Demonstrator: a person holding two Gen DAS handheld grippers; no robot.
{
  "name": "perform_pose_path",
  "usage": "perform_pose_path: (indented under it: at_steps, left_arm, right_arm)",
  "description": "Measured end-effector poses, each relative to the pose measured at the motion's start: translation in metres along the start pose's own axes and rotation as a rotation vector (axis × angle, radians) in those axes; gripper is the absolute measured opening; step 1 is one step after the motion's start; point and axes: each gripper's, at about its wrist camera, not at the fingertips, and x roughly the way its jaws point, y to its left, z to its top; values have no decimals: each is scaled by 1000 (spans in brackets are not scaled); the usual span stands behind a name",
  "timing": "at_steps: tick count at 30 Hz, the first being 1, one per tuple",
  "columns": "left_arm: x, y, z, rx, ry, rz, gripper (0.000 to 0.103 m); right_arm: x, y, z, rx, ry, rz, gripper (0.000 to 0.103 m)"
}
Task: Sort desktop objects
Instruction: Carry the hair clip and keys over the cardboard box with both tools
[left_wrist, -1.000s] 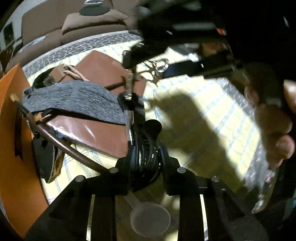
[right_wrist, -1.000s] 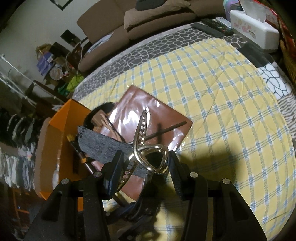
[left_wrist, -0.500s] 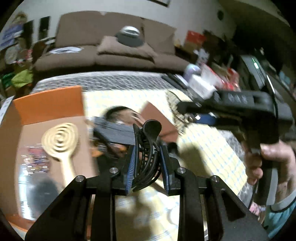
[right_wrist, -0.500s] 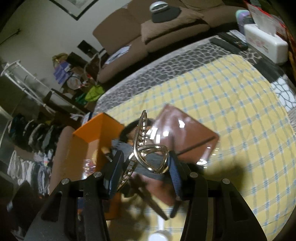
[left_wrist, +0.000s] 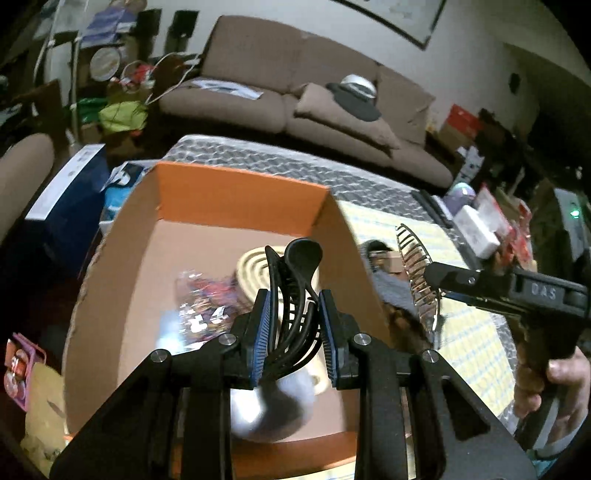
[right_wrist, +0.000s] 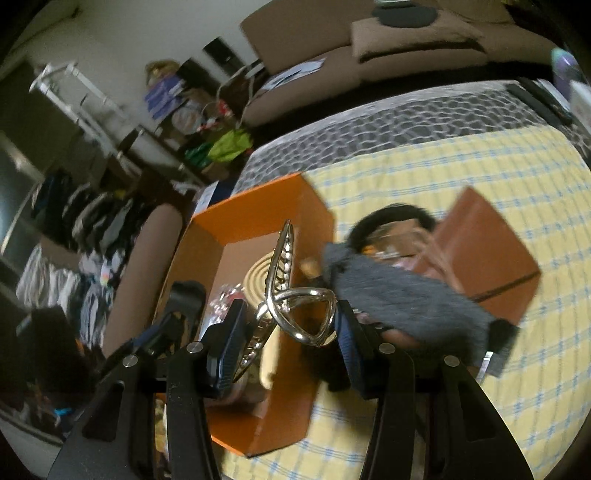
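An orange box (left_wrist: 236, 192) sits at the edge of the yellow plaid cloth (right_wrist: 480, 166), holding a cream spiral paddle (left_wrist: 255, 264) and a shiny packet (left_wrist: 201, 295). Above it, the left gripper (left_wrist: 293, 328) pinches a black claw clip (left_wrist: 295, 291). Beside it, the right gripper (right_wrist: 286, 332) pinches a metal clip (right_wrist: 295, 306).

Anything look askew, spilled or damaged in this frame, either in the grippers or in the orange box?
Nothing stands out. The left gripper holds a black hair claw above the orange box, the right gripper a gold hair claw. The box's contents are blurred but look simply loose.
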Motion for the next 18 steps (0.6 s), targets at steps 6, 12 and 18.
perform_pose_path:
  at_steps: [6,12,18]
  left_arm:
    - [4,22,-1,-10,30,36,24]
    - [-1,33,-1,-22,32,48,24]
    - [-1,34,-3,-21,43,52,24]
  right_arm:
    - [33,40,-13,-162,60,-138,50]
    - [51,58,-26,-299,107,-274,50]
    - [55,61,-29,-336,104,-314,57]
